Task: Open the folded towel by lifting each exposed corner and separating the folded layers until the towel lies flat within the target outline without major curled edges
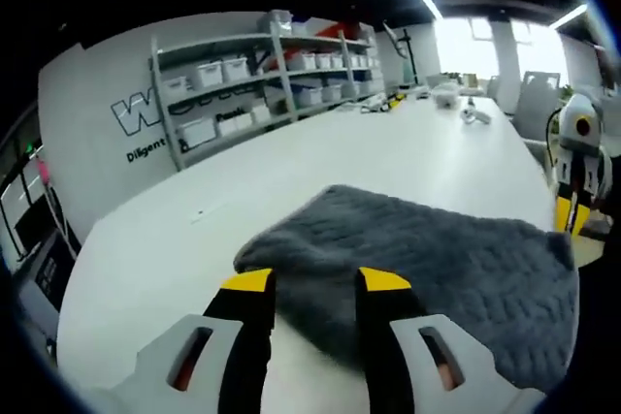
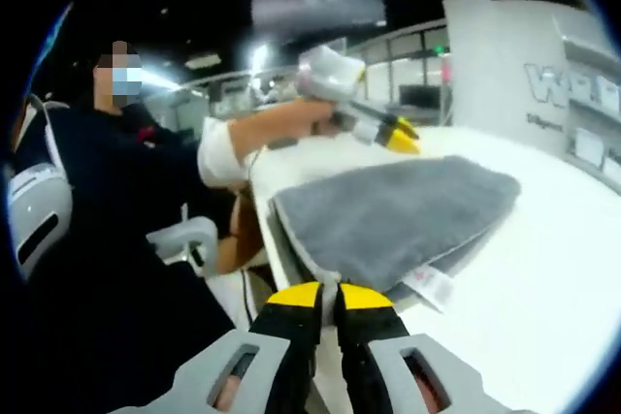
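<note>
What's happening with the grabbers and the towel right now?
Left gripper jaws open, over the fluffy grey folded towel. Right gripper jaws shut at towel's near corner, by its white tag. White table around it bare.

The towel is dark grey with a ribbed, woven-looking texture, and a white label sits at its five o'clock corner. It lies on a plain white table; both grippers have black jaws tipped yellow.

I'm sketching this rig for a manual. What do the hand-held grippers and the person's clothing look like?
Each hand-held gripper has black jaws with yellow tips on pale grey slotted bases: the left hand-held gripper and the right hand-held gripper. The person wears a dark top with a short white sleeve.
</note>
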Action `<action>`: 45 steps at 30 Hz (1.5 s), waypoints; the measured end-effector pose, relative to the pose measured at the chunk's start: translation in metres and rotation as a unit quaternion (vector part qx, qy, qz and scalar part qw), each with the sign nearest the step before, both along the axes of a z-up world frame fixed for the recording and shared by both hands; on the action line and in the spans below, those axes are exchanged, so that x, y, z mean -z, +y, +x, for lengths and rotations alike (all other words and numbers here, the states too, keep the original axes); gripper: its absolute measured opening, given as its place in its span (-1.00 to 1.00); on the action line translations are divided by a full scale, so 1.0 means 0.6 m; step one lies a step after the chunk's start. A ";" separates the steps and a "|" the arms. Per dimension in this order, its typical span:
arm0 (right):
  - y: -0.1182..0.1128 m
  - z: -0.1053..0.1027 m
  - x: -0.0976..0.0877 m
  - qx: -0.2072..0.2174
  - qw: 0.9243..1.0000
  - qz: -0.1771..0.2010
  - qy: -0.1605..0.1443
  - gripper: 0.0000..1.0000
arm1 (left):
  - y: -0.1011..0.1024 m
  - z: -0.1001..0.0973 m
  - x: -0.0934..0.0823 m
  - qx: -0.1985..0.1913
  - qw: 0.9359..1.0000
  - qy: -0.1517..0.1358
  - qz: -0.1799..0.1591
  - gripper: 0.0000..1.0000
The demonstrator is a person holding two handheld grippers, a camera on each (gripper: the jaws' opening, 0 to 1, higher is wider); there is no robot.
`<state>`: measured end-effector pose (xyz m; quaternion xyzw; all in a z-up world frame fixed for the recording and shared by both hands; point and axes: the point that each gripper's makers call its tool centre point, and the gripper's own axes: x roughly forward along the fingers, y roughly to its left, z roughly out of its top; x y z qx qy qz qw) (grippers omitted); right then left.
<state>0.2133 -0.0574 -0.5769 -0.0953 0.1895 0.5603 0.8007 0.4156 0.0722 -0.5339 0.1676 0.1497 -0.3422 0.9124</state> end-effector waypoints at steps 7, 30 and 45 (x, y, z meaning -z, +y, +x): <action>-0.002 0.002 -0.001 0.001 1.000 -0.006 -0.009 -0.97 | -0.028 -0.034 -0.008 0.040 0.999 -0.011 0.001 -0.34; -0.005 0.031 -0.022 0.012 0.999 0.018 0.025 -0.99 | -0.123 -0.219 0.009 0.138 0.988 0.012 -0.074 -0.14; -0.009 0.010 -0.027 0.001 0.994 -0.094 -0.060 -0.98 | -0.189 -0.311 0.005 0.197 0.977 -0.028 -0.073 -0.16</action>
